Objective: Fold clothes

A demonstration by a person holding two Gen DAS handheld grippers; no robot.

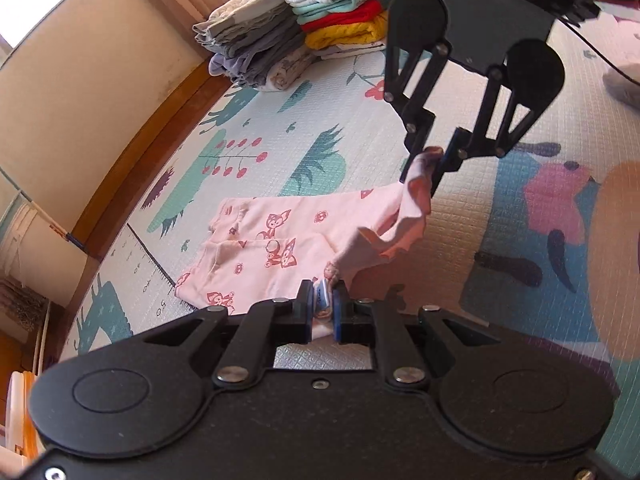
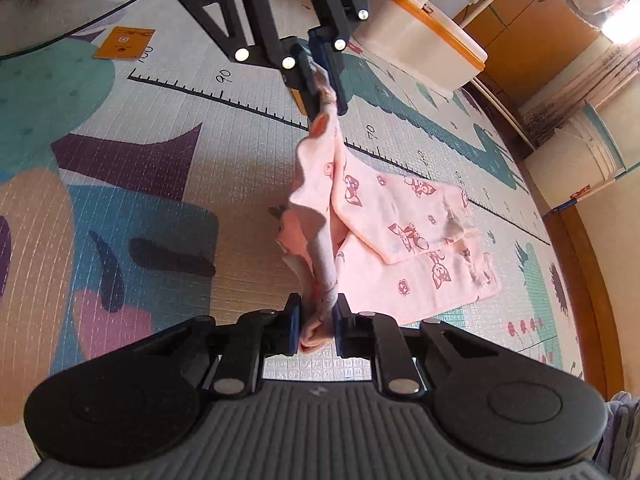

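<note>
While the pink fox-print trousers (image 1: 256, 252) are spread legs-flat on the patterned play mat (image 1: 360, 92), the waistband is held lifted at two ends. It is pinched between the closed fingers of the left gripper (image 1: 323, 312) and likewise clamped by the right gripper (image 2: 316, 320). Two piles of folded clothes (image 1: 296, 28) are noted at the mat's far edge, and a white storage bin (image 2: 420, 28) beside the mat.

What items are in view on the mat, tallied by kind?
Pink printed garment, held by left gripper and right gripper: 1
Stacks of folded clothes: 2
Orange card: 1
White storage bins: 2
Total: 6
</note>
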